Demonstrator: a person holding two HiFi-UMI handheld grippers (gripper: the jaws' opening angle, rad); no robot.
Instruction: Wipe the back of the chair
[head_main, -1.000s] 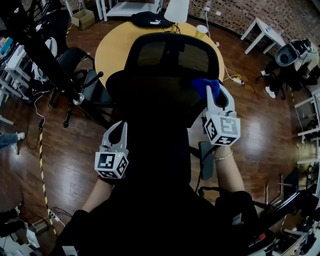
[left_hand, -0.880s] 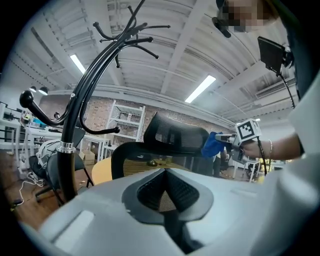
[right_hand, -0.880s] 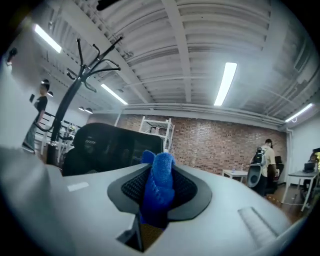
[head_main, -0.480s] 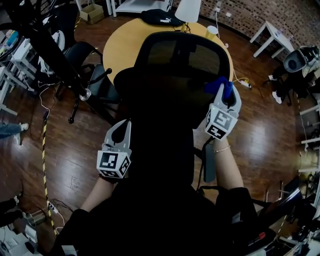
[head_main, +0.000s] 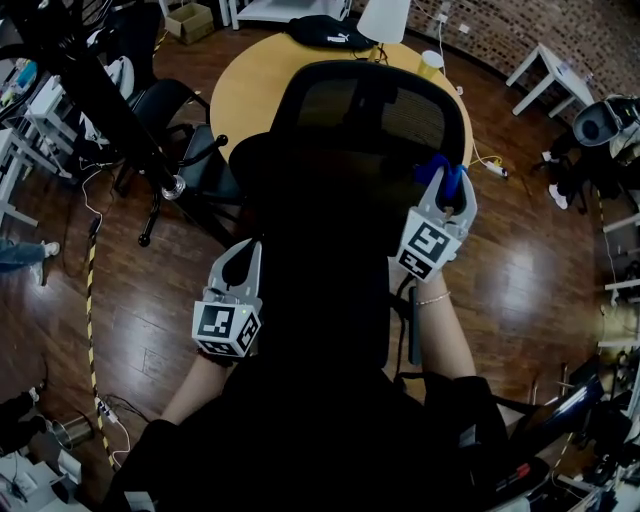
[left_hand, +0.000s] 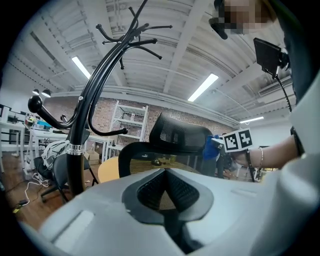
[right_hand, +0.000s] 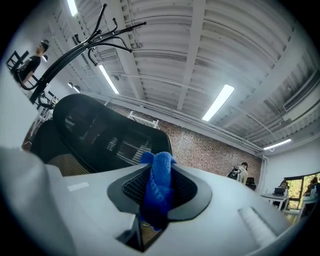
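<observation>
A black mesh-backed office chair (head_main: 360, 110) stands right in front of me, its back filling the middle of the head view. My right gripper (head_main: 447, 183) is shut on a blue cloth (head_main: 441, 171) and holds it at the right edge of the chair back. The same blue cloth (right_hand: 159, 190) is pinched between the jaws in the right gripper view, with the chair back (right_hand: 100, 132) to its left. My left gripper (head_main: 243, 258) hangs at the chair's lower left, jaws together with nothing between them. From it the chair (left_hand: 175, 142) and the cloth (left_hand: 210, 148) appear ahead.
A round yellow table (head_main: 245, 85) stands behind the chair, with a black bag (head_main: 330, 35) and a cup (head_main: 432, 62) on it. A black coat stand (head_main: 95, 100) and another black chair (head_main: 185, 160) are to the left. White tables (head_main: 550, 70) stand at the right.
My right gripper with the blue cloth has shifted slightly up and right along the chair back's right edge, tilting its marker cube. The left gripper has stayed put.
</observation>
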